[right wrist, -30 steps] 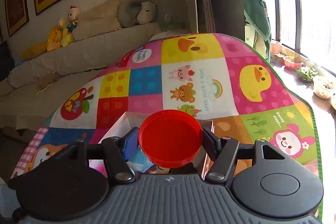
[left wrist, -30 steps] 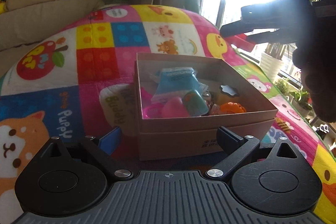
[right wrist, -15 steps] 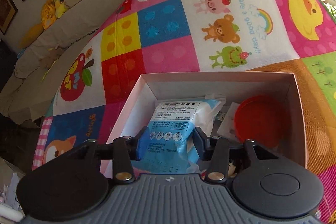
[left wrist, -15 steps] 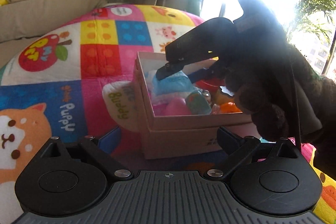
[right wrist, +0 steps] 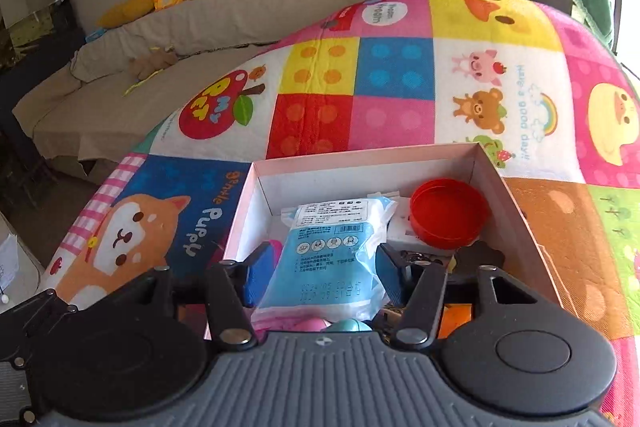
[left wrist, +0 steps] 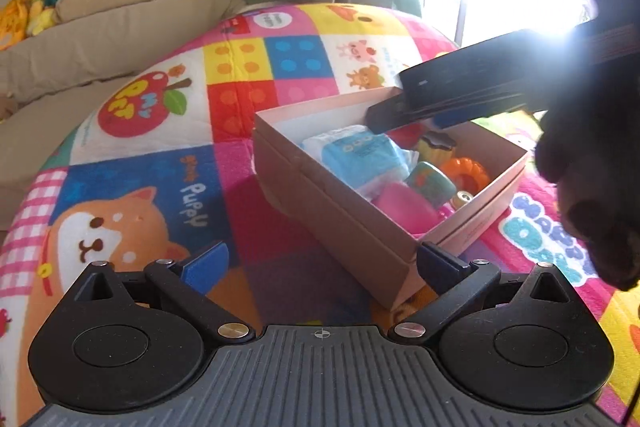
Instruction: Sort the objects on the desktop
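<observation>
Right hand-held gripper [right wrist: 316, 275] over box [right wrist: 520, 211], jaws opening, straddling blue packet [right wrist: 328, 251], grasping nothing; red lid [right wrist: 450, 213] inside. Lift clear without snagging packet. Left hand-held gripper [left wrist: 320, 267] released, opening.

Box [right wrist: 516, 211]: matt cardboard, pale pink outside, white inside, smooth walls.
Lid [right wrist: 450, 213]: red plastic, smooth, slight sheen.
Packet [right wrist: 332, 251]: glossy crinkled plastic film, blue and white, printed.
Mat [right wrist: 394, 75]: soft quilted cloth, matt, brightly printed squares.
Right gripper [right wrist: 320, 275]: matt black plastic, ribbed grey front plate, shiny metal rivets, blue pads.
Sofa [right wrist: 240, 15]: beige woven cloth, matt.
</observation>
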